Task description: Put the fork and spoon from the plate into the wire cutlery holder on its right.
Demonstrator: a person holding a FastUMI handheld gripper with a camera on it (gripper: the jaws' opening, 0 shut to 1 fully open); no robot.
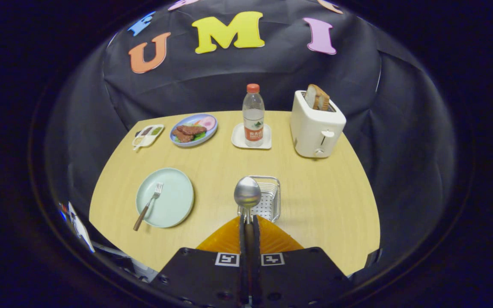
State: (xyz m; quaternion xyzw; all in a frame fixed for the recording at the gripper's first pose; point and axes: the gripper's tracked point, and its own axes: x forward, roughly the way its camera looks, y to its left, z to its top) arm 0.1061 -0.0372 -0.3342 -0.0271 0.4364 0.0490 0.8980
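My gripper [249,222] is shut on the spoon [247,193], clamping its handle between both fingers. The shiny bowl of the spoon sticks out ahead of the fingertips, in front of the wire cutlery holder [268,201], which stands on the wooden table just beyond and slightly right of the fingers. The spoon looks held above the holder's left part. To the left lies a pale green plate [173,209] with the fork [149,204] on it, tines pointing away, its brown handle hanging over the plate's near edge.
Along the back of the table [315,192] stand a white toaster [316,126] with bread, a water bottle [253,115] on a white coaster, a blue plate of food [194,129] and a small divided dish [147,135].
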